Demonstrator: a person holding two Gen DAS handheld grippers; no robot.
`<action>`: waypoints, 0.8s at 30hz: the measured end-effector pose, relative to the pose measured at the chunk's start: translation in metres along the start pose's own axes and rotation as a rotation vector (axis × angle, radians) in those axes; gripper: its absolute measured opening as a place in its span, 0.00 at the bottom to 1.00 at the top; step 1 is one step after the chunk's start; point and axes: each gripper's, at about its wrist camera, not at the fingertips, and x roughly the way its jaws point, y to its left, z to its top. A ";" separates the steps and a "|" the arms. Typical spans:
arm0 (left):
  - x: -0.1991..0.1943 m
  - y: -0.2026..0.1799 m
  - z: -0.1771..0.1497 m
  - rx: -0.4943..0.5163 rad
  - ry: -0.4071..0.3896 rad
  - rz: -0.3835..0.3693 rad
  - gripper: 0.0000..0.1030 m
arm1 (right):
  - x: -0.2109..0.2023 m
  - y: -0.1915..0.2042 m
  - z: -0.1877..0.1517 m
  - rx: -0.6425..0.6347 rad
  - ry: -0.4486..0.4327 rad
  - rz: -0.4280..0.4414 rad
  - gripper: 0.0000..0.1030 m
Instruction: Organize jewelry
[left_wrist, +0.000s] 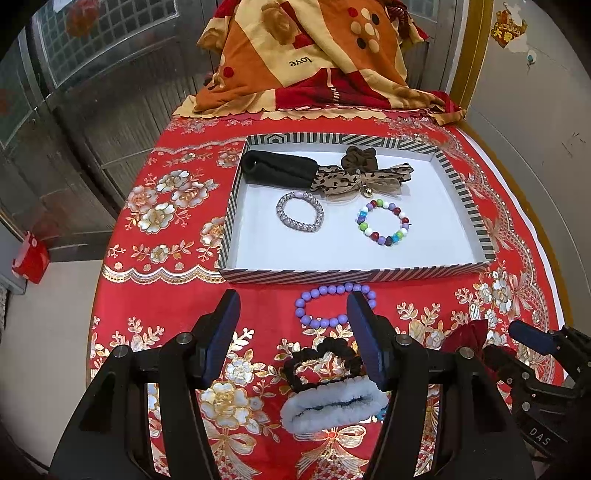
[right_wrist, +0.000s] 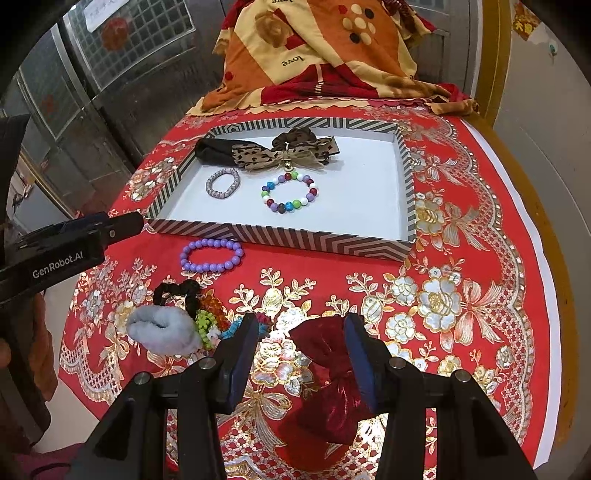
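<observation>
A striped box lid (left_wrist: 354, 275) (right_wrist: 280, 236) with a white floor holds a black band (left_wrist: 277, 166), a leopard bow (left_wrist: 360, 177), a silver bracelet (left_wrist: 300, 211) and a multicoloured bead bracelet (left_wrist: 383, 222) (right_wrist: 289, 193). In front of it on the red cloth lie a purple bead bracelet (left_wrist: 321, 308) (right_wrist: 212, 255), a black scrunchie (left_wrist: 321, 360) (right_wrist: 177, 291), a pale blue scrunchie (left_wrist: 332, 408) (right_wrist: 160, 328) and a dark red bow (right_wrist: 328, 380). My left gripper (left_wrist: 293, 332) is open above the purple bracelet and black scrunchie. My right gripper (right_wrist: 301, 354) is open around the red bow.
A folded orange and red blanket (left_wrist: 306, 55) lies behind the box. Coloured bead pieces (right_wrist: 208, 317) sit beside the blue scrunchie. The red floral tablecloth (right_wrist: 443, 295) covers a round table whose edge drops off left and right.
</observation>
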 end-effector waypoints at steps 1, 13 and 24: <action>0.001 0.000 0.000 -0.001 0.003 -0.001 0.58 | 0.000 0.000 0.000 -0.001 0.000 0.000 0.45; 0.008 0.001 -0.004 -0.003 0.022 -0.010 0.58 | 0.003 0.001 0.002 -0.003 0.010 0.007 0.45; 0.012 0.002 -0.005 -0.004 0.037 -0.014 0.58 | 0.003 0.000 0.004 -0.016 0.013 0.006 0.45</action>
